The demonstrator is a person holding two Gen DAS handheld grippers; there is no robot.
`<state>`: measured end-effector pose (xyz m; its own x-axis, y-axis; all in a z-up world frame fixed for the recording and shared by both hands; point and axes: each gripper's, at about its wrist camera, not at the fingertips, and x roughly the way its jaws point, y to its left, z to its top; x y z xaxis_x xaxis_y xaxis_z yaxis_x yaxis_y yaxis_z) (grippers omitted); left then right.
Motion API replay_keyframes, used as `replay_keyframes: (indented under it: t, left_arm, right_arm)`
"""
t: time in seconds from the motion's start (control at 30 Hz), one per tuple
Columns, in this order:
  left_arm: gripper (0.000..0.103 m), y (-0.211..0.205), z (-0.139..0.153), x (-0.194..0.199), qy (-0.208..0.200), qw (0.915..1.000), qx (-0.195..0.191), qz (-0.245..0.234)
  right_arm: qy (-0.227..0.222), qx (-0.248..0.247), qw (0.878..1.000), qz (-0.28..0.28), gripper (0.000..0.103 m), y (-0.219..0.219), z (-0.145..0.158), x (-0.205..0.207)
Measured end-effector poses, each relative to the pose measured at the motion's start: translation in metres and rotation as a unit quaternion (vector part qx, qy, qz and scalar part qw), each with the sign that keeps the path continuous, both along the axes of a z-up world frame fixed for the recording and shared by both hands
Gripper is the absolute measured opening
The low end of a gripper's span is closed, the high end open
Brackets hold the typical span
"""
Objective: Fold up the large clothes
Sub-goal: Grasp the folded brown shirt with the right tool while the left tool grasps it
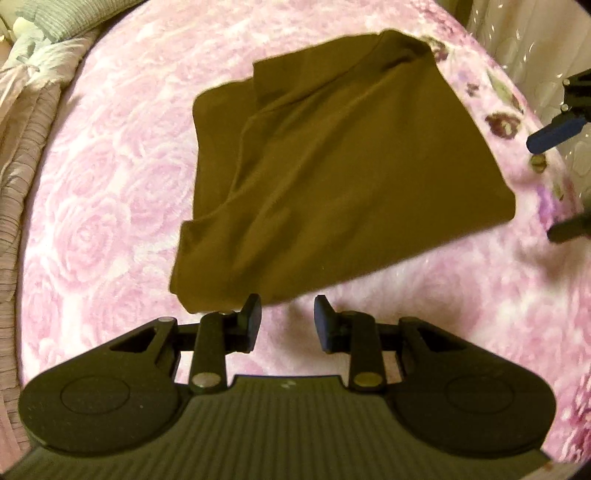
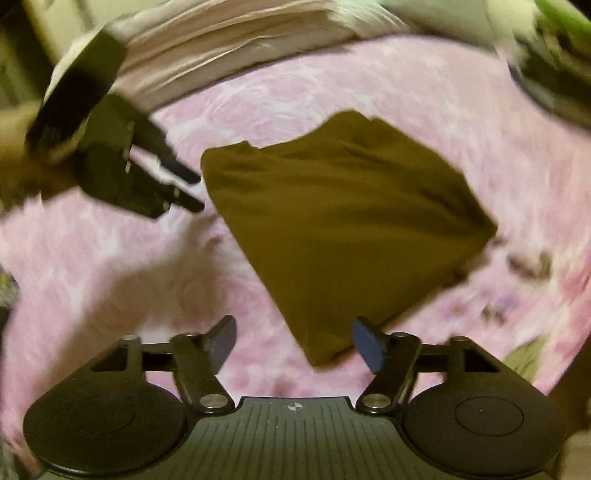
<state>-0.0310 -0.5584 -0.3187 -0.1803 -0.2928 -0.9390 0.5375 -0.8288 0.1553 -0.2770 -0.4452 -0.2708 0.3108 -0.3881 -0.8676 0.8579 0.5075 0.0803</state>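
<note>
A dark olive-brown garment (image 1: 332, 177) lies folded into a rough rectangle on the pink rose-patterned bed cover (image 1: 110, 206). My left gripper (image 1: 287, 325) is open just short of the garment's near edge, with nothing between its fingers. In the right wrist view the same garment (image 2: 343, 225) lies ahead, its near corner reaching between the fingers of my right gripper (image 2: 295, 345), which is open and holds nothing. The left gripper (image 2: 192, 192) shows at the garment's left edge in that blurred view. The right gripper's fingers (image 1: 554, 136) poke in at the far right.
Folded striped bedding (image 1: 22, 155) and a grey pillow (image 1: 66, 18) sit along the left side of the bed. A quilted white surface (image 1: 524, 44) lies beyond the bed's right edge. Pale stacked bedding (image 2: 236, 40) runs behind the garment in the right wrist view.
</note>
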Motion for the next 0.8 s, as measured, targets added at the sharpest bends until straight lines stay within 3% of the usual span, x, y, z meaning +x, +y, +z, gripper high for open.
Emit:
replay_keyframes:
  t: [0.23,0.43,0.5,0.57,0.63,0.67,0.7,0.8]
  left_arm:
    - [0.027,-0.001,0.011,-0.001,0.012,0.9999,-0.009,-0.003]
    - [0.033,0.001,0.001,0.003,0.015,0.9996,-0.017,-0.014]
    - [0.053,0.008,-0.001,0.004,0.018,0.9987,-0.039,-0.027]
    - [0.066,0.017,-0.004,0.004,0.019,0.996,-0.069,-0.054]
    - [0.074,0.03,-0.011,0.002,0.009,0.9891,-0.105,-0.102]
    - [0.076,0.038,-0.016,0.0,0.0,0.9836,-0.122,-0.133]
    - [0.076,0.044,-0.021,-0.002,-0.01,0.9775,-0.137,-0.16]
    - [0.077,0.057,-0.036,-0.012,-0.039,0.9587,-0.17,-0.224]
  right_arm:
    - [0.059,-0.031,0.997,0.046,0.068,0.009,-0.014,0.027]
    - [0.143,-0.062,0.981,0.113,0.068,0.01,-0.054,0.049]
    - [0.173,-0.075,0.972,0.141,0.066,0.009,-0.072,0.055]
    - [0.203,-0.089,0.963,0.156,0.053,0.007,-0.089,0.058]
    - [0.208,-0.106,0.958,0.167,0.052,0.005,-0.098,0.056]
    - [0.212,-0.112,0.955,0.174,0.047,0.005,-0.098,0.054]
    - [0.214,-0.115,0.954,0.175,0.03,0.003,-0.096,0.052]
    - [0.182,-0.1,0.964,0.166,0.016,-0.006,-0.08,0.039]
